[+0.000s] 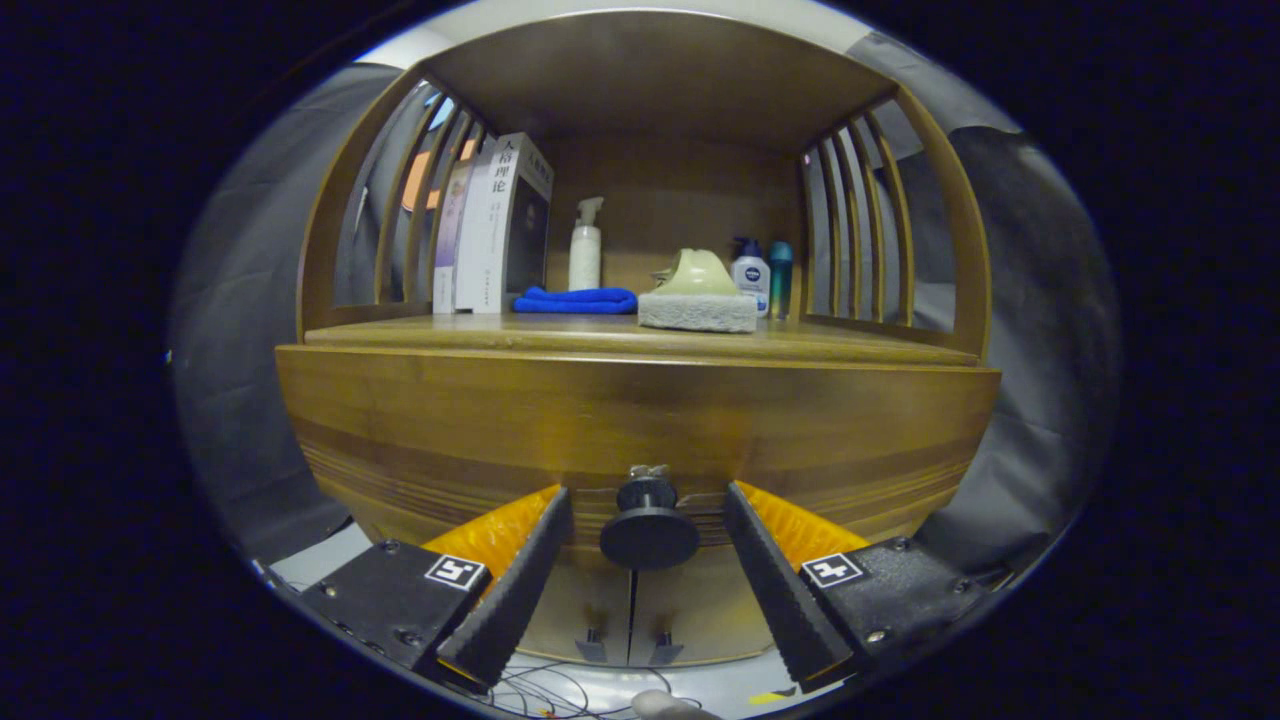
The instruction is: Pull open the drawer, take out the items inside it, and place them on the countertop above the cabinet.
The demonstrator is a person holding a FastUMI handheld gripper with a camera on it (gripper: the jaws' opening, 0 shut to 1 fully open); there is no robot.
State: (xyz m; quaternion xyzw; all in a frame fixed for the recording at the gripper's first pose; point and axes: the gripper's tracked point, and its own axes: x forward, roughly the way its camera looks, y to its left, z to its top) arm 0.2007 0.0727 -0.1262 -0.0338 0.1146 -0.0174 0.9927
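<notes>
I have the hand-held gripper [648,560] spread open, its fingers flanking the round dark knob [649,525] of the drawer [640,420] without touching it. The drawer front sits flush and closed. On the worktop [560,335] above it I see upright books [492,225], a folded blue cloth [576,299], a pump bottle [585,245] and a sponge [697,311].

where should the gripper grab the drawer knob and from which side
Grip the round black knob on the drawer front by its wide disc head, one finger on each side, coming straight in from the front. The head flares out past a narrower neck, so fingers closing behind or around it should hold when pulling. The gripper is open, with the knob already between its fingers.
</notes>
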